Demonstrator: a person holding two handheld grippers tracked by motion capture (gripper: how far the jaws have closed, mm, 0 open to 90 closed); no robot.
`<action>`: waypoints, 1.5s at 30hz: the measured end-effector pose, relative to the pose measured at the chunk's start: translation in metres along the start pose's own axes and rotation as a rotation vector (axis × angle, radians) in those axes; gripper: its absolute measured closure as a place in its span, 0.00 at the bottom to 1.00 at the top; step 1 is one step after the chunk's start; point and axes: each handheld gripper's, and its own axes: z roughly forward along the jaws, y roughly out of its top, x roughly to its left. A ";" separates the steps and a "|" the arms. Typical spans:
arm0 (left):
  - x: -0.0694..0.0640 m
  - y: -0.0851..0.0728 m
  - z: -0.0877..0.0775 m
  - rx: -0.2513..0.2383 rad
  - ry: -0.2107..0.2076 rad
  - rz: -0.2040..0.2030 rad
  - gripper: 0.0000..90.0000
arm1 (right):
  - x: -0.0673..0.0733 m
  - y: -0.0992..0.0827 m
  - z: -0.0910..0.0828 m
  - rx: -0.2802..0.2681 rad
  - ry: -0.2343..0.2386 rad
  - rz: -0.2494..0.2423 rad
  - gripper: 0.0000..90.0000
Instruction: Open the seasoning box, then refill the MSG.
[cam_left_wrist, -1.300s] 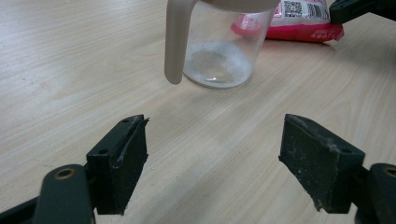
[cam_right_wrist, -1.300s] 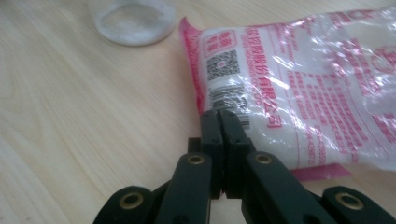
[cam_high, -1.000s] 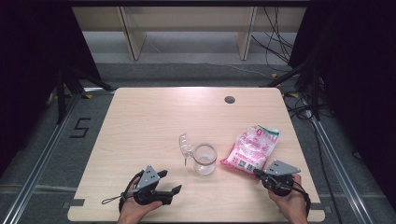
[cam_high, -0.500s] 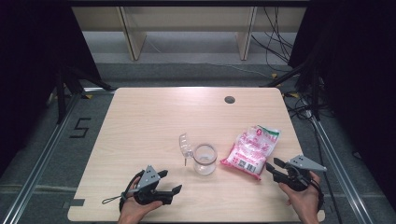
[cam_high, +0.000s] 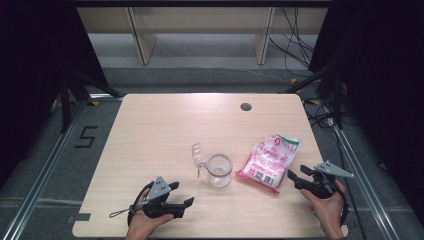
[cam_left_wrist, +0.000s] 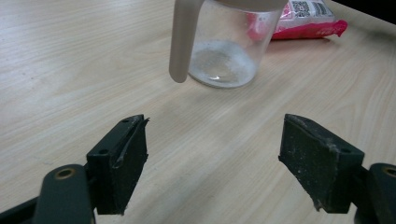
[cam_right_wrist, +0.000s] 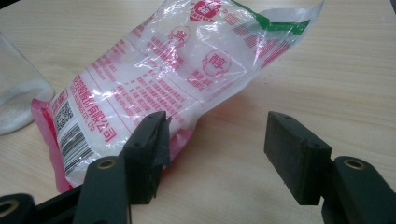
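Pale wooden tabletop fills the middle of the high view. At lower left the left gripper rests with its jaws spread wide, empty, facing the glass jar at centre. Right of that lies the pink-and-white bag. At lower right, the right gripper has just been opening its jaws — nothing between them, the bag's edge just beside 1 jaw. To take it well, slide both jaws around the bag's near edge — low, level — before closing.
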 end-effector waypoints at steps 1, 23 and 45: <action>0.000 0.000 0.000 0.000 -0.002 0.005 0.25 | -0.003 0.001 0.001 -0.015 0.001 -0.037 0.45; 0.000 0.000 0.001 0.006 -0.001 0.009 0.25 | -0.003 0.014 0.031 0.005 0.078 0.046 0.37; -0.002 0.001 0.003 0.008 -0.012 0.027 0.25 | -0.006 0.027 0.064 0.050 0.053 0.110 0.44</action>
